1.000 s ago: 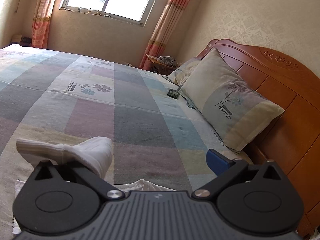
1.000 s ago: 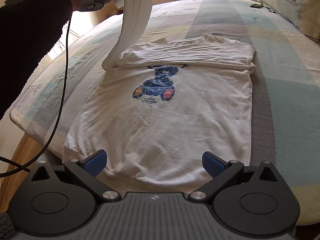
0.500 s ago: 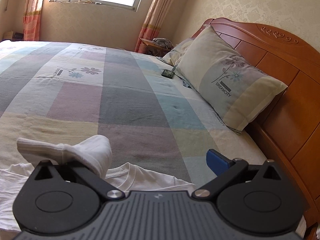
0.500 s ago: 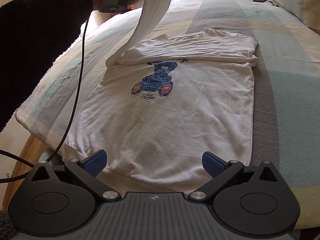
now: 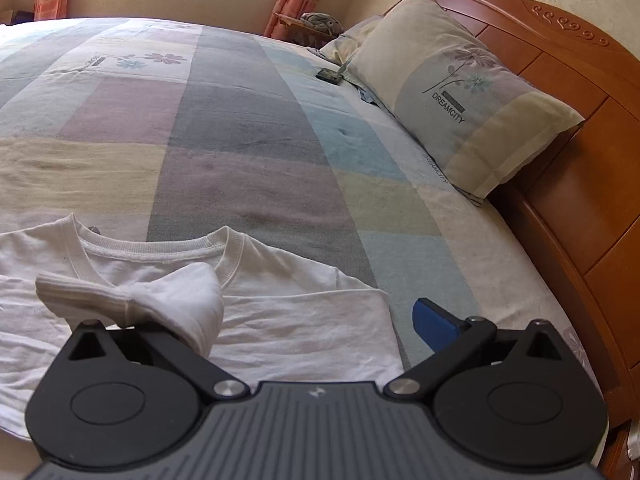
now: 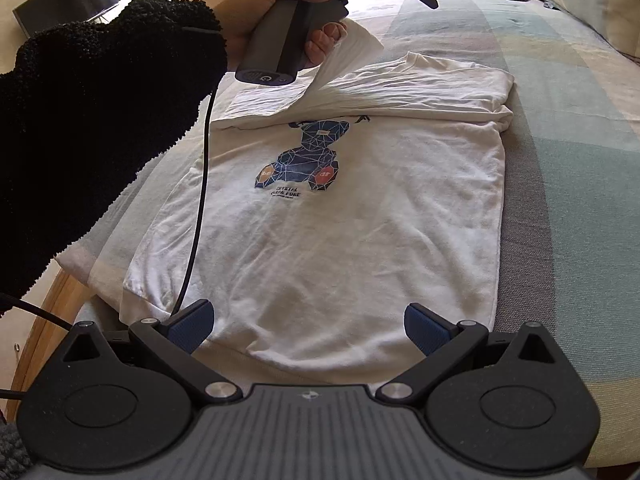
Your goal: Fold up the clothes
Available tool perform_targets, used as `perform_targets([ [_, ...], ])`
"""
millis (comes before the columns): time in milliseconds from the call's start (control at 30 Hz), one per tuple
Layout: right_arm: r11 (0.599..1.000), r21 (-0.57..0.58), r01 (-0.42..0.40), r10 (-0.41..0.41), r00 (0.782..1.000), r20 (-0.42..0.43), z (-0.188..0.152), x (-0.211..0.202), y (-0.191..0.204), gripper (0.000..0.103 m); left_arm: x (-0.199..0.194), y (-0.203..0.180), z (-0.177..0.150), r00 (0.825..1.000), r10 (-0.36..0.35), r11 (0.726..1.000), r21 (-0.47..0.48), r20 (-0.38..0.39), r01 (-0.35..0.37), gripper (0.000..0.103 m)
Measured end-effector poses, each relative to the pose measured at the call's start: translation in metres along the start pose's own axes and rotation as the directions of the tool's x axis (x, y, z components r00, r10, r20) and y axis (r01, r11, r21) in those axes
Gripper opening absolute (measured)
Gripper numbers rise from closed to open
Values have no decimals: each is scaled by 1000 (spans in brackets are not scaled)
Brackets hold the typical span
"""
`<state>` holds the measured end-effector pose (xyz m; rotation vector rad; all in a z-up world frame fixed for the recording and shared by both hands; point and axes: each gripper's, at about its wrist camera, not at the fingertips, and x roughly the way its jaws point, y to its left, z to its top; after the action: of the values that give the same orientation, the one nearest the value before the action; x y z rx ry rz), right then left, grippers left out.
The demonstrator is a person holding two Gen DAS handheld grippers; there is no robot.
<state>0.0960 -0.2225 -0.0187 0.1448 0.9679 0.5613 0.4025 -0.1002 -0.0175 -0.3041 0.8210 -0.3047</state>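
Note:
A white T-shirt (image 6: pixel 340 220) with a blue bear print lies flat on the bed, its top part folded down over the chest. The collar (image 5: pixel 160 250) shows in the left wrist view. My left gripper (image 5: pixel 312 320) hovers low over the shoulder area with its jaws wide apart. A bunched white sleeve (image 5: pixel 160 300) is draped over its left finger, while the right blue pad (image 5: pixel 432 322) is bare. In the right wrist view a hand (image 6: pixel 280 8) holds that gripper's handle, the sleeve hanging from it. My right gripper (image 6: pixel 308 322) stands open at the shirt's hem, nothing between its fingers.
The bed has a pastel checked sheet (image 5: pixel 240 128). A pillow (image 5: pixel 460 92) leans on the wooden headboard (image 5: pixel 580 152) at the right. A small dark device (image 5: pixel 329 75) lies near the pillow. A black sleeve (image 6: pixel 80 140) and cable (image 6: pixel 200 184) cross the left side.
The left gripper has come down and forward with the sleeve, from high above the bed to just over the shirt's shoulder. The right gripper has stayed at the hem.

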Motion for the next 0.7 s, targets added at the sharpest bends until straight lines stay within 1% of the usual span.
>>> perform_targets([
  [100,1000,9,2,-2,1000,-9,-1,3,-1,103,14,7,-13,999,-17,999,-31,-46,15,102],
  [200,1000,9,1,0,1000,-11,-2,2,-1,103,28,21,-27,992,-63,992,-117,-106,50,102],
  [267,1000,13,-2,2,1000,-5,-2,1,-1,103,32,28,-33,989,-87,983,-172,-121,66,102],
  [367,1000,17,-1,1,1000,1,-1,0,-2,103,25,39,-39,987,-131,965,-239,-90,106,102],
  [433,1000,19,0,0,1000,5,-1,-1,-3,103,17,48,-41,983,-172,943,-298,-64,146,102],
  [500,1000,20,2,-2,1000,9,-1,-2,-3,103,8,65,-47,974,-228,891,-405,-11,204,102],
  [533,1000,21,3,-3,1000,11,0,-2,-3,103,3,72,-50,970,-244,865,-447,19,227,102],
  [567,1000,21,3,-4,1000,13,0,-3,-3,103,-2,78,-53,969,-242,848,-475,47,235,102],
  [600,1000,22,4,-4,1000,15,0,-3,-4,103,-5,82,-52,972,-223,845,-484,69,229,102],
  [667,1000,23,6,-6,1000,19,0,-4,-4,103,-10,88,-48,978,-182,847,-488,105,210,102],
  [700,1000,24,6,-7,1000,21,0,-4,-4,103,-10,91,-45,978,-170,843,-496,118,206,102],
])
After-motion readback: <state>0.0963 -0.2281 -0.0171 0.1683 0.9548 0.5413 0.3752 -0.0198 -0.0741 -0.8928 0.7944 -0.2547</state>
